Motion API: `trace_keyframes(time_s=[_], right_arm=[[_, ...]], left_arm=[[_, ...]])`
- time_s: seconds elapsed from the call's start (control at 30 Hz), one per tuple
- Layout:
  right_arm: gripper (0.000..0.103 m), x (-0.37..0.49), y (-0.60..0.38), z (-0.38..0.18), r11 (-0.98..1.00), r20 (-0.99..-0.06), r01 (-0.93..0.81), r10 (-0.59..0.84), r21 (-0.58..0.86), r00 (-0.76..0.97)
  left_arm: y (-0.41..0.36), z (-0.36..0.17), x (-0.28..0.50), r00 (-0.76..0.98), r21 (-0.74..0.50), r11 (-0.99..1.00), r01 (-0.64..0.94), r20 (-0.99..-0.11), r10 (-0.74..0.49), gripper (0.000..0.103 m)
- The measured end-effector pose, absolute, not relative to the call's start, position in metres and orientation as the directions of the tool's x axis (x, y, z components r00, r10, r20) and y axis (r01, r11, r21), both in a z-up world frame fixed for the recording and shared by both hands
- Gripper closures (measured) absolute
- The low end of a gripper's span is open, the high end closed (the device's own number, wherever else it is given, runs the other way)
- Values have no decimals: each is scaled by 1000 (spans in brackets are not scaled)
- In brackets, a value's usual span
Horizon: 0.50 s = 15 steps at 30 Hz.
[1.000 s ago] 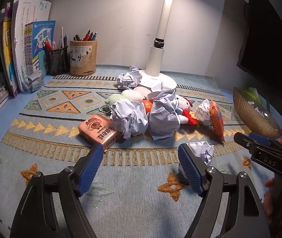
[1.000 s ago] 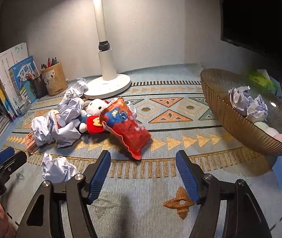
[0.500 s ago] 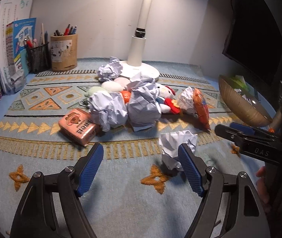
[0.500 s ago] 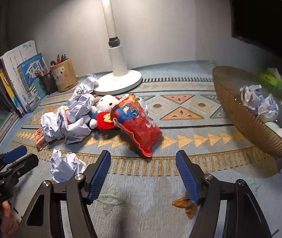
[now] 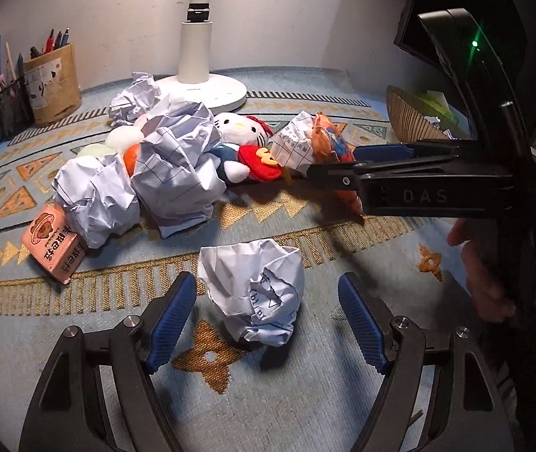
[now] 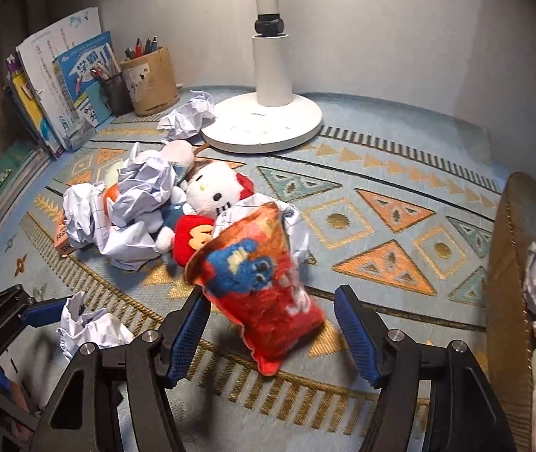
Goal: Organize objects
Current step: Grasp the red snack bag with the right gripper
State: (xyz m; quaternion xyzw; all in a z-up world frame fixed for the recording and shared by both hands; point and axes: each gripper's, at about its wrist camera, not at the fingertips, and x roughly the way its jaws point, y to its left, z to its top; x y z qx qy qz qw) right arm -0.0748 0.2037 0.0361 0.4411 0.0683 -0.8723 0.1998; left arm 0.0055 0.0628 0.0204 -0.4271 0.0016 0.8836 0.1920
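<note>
A crumpled paper ball (image 5: 254,288) lies alone on the patterned mat (image 5: 305,395) that covers the table, between the blue pads of the left gripper (image 5: 267,324). The jaws stand open around it, with a clear gap on either side, so nothing is held. In the right wrist view the same ball shows at the lower left, beside the left gripper's blue tips.

The right gripper (image 6: 272,331) has its jaws open as well, set astride the lower end of a red snack bag (image 6: 264,286) — the bag lies tilted between the pads, and the left pad looks very close to its edge, though the blur makes contact hard to judge.

Just behind the bag lies the main heap: a white cat plush toy (image 6: 211,203) with a red bow and red heart, several more paper wads (image 5: 177,173) piled against it, a pink carton (image 5: 55,248) at the heap's left end, and pale round things half buried under the paper.

Farther back stands a white lamp base (image 6: 264,120) with one more wad at its foot. A tan pen cup (image 6: 151,81) and upright books (image 6: 60,86) fill the far left corner. At the right edge sits a ribbed brown bowl (image 6: 509,263) — it already contains paper wads and pastel round things.
</note>
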Motion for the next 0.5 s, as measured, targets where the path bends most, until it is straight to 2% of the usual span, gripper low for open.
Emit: trace_keyframes(time_s=[0.03,0.1,0.13,0.17,0.2,0.27,0.33,0.5], right_arm=[[37,-76,202,34,-911,-799,410,-284,52,-530],[53,-76,199,30,-908,-806,415,-285,55,-518],[54,-74,199,30,-912,-802,409,-273,39,-532],[57,-71,199,31,-915,-799,402,-264,31,-540],[60,-69,201,32,-918,-797,394,-265,36,-544],[65,-62,208,36,-925,-789,373,-279,68,-548],[71,-51,212,43,-938,-792,340,-261,71,-552],[71,-10,224,52,-981,-847,193,-120,21,-518]], left_arm=[[63,20,5,-560,-162,-925,-345,-755,341,29],[64,21,6,-560,-168,-922,-349,-751,349,29],[64,21,6,-561,-169,-920,-353,-749,353,30],[65,21,6,-561,-169,-920,-355,-748,354,37],[65,21,7,-561,-168,-919,-356,-749,354,51],[65,21,7,-563,-165,-921,-353,-749,350,62],[63,25,10,-576,-169,-917,-362,-733,363,62],[65,44,32,-624,-169,-884,-436,-651,432,62]])
